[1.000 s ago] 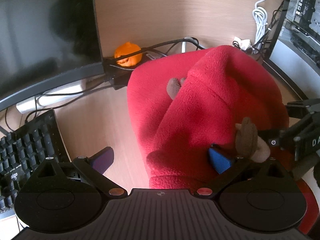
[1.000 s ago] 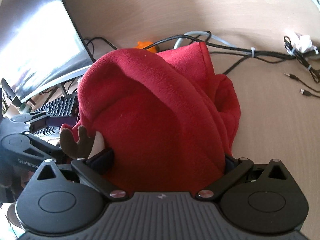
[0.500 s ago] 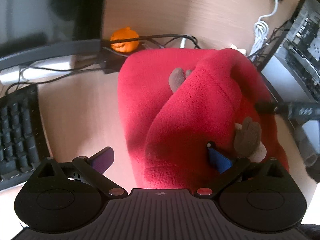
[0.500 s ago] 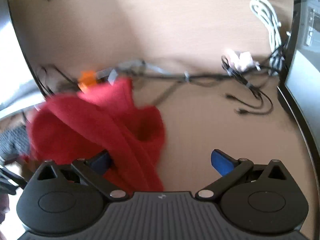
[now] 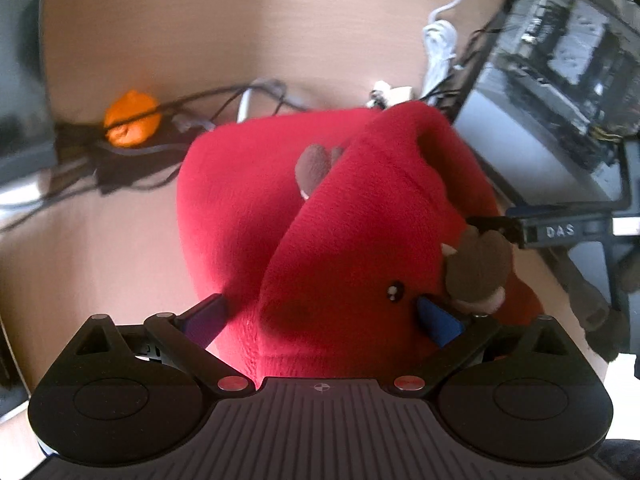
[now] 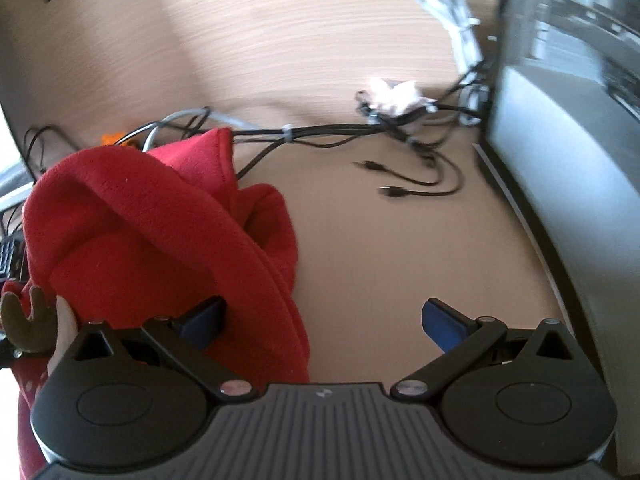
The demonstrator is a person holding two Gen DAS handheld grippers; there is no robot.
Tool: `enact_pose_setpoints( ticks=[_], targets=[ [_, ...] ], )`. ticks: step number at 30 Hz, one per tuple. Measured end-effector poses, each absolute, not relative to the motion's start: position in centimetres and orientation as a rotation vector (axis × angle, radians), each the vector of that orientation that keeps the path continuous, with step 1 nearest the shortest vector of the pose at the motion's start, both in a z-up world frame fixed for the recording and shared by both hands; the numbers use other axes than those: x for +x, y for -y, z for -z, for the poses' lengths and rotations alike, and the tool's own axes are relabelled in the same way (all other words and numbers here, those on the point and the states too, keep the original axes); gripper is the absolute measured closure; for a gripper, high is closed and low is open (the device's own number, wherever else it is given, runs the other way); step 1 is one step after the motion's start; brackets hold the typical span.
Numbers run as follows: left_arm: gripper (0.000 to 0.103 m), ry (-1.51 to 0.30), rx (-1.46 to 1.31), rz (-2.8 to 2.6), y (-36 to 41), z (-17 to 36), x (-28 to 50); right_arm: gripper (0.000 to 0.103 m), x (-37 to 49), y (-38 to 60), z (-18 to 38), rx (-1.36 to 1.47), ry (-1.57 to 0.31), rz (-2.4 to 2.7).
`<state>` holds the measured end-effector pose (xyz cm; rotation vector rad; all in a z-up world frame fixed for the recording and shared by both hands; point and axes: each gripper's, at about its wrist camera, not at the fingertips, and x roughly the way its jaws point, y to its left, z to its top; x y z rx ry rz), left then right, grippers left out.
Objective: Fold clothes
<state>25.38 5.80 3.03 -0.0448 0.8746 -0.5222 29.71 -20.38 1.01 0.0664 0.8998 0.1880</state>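
An orange ball (image 5: 131, 124) is seen at the far left of the wooden desk (image 5: 100, 248), lying among dark cables (image 5: 132, 160). To its right, a red fleece garment (image 5: 256, 216) is bunched in a mound on the desk, with brown antler trims (image 5: 316, 168) stitched to it. The left gripper (image 5: 320, 316) is spread wide around the near end of the mound: its left blue pad lies against the fabric's left edge, and its right pad is pressed into the fleece beside a brown antler. Whether any cloth is actually pinched cannot be told.

In the right wrist view, the garment (image 6: 140, 232) is heaped on the left. The right gripper (image 6: 324, 320) is held open, its left pad touching the fleece and its right pad over bare desk. Black cables (image 6: 416, 184) with loose plugs are strewn farther right, beside a white cord (image 6: 452, 12) and a grey computer case (image 6: 560, 152).
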Motion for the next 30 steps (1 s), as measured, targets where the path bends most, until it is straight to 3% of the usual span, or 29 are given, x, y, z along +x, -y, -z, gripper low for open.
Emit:
enact_pose_setpoints(
  ticks=[6,11,15,16,17,19,23,30],
  targets=[
    [0.001,-0.803,-0.099,0.572,-7.4,-5.7,24.2,0.001,29.1,22.8,-2.5,0.285,-0.858,-0.215],
    [0.001,-0.845,-0.110,0.545,-6.8,-4.3,24.9,0.027,29.8,22.5,-2.2,0.334,-0.876,-0.217],
    [0.002,-0.865,-0.136,0.600,-6.1,-3.5,24.5,0.038,30.1,21.5,-1.7,0.331,-0.889,-0.267],
    [0.005,-0.865,-0.134,0.604,-6.0,-3.5,24.4,0.038,30.3,21.2,-1.5,0.334,-0.896,-0.279],
    [0.019,-0.867,-0.136,0.609,-5.9,-3.7,24.2,0.038,30.6,20.9,-1.3,0.340,-0.905,-0.291],
    [0.032,-0.864,-0.182,0.662,-6.3,-4.9,23.7,0.039,30.8,20.1,-1.1,0.344,-0.918,-0.317],
    [0.030,-0.816,-0.164,0.768,-7.2,-7.6,21.4,0.043,30.5,17.8,-2.6,0.276,-0.887,-0.411],
    [0.025,-0.931,0.024,0.449,-9.3,-4.3,21.2,0.047,29.8,11.2,-3.9,-0.037,-0.814,-0.480]
  ],
)
